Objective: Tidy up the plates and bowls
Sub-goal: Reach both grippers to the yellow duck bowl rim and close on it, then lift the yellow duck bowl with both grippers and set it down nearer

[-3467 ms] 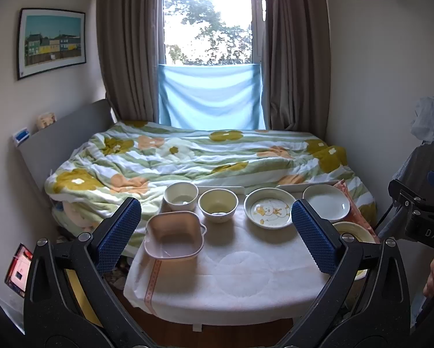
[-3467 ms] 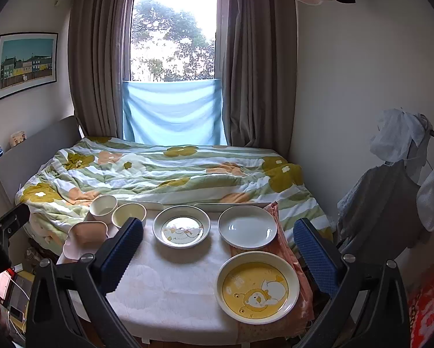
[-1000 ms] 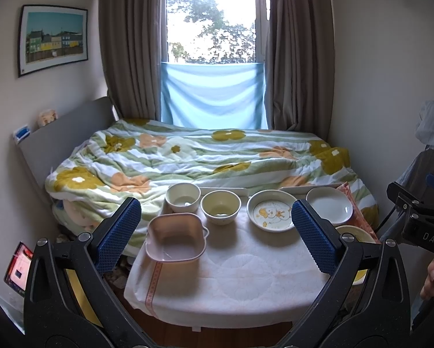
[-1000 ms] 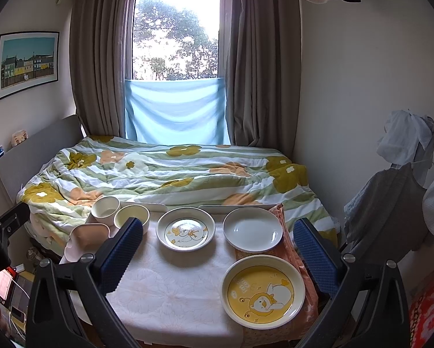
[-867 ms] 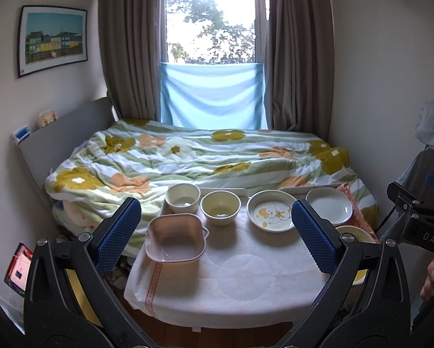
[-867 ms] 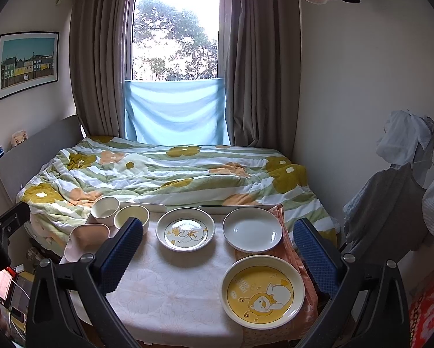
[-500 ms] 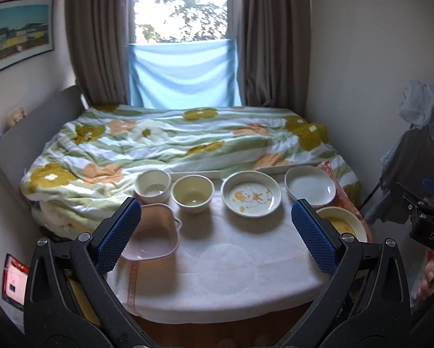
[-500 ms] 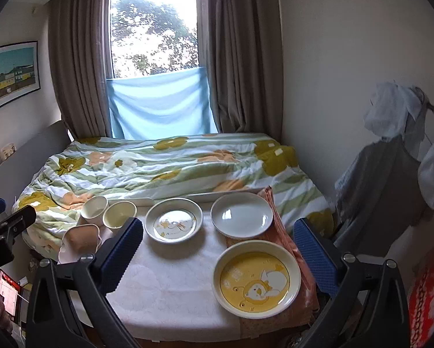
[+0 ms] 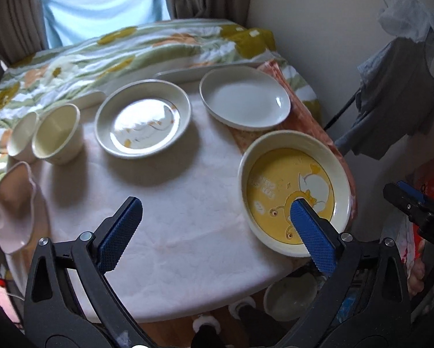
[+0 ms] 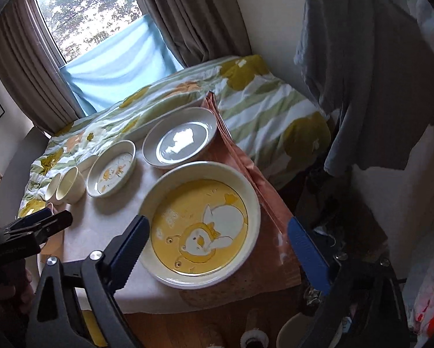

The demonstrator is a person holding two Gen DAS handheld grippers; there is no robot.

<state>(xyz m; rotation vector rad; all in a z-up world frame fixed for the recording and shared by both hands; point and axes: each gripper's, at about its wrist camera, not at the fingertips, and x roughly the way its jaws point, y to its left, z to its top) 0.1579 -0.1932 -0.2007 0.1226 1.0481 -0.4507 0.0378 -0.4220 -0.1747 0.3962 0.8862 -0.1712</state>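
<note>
A round table under a white cloth [image 9: 188, 203] stands against a bed whose quilt [image 10: 263, 101] is striped green and white with yellow and orange flowers. An orange patterned cloth [image 10: 263, 191] lies along the table's right edge, and behind the bed brown curtains [image 10: 193, 14] frame a window [image 10: 83, 8] with a light blue sheet [image 9: 101, 3] hung across its lower part. Grey and white clothes [image 10: 373, 81] hang at the right by the wall.
</note>
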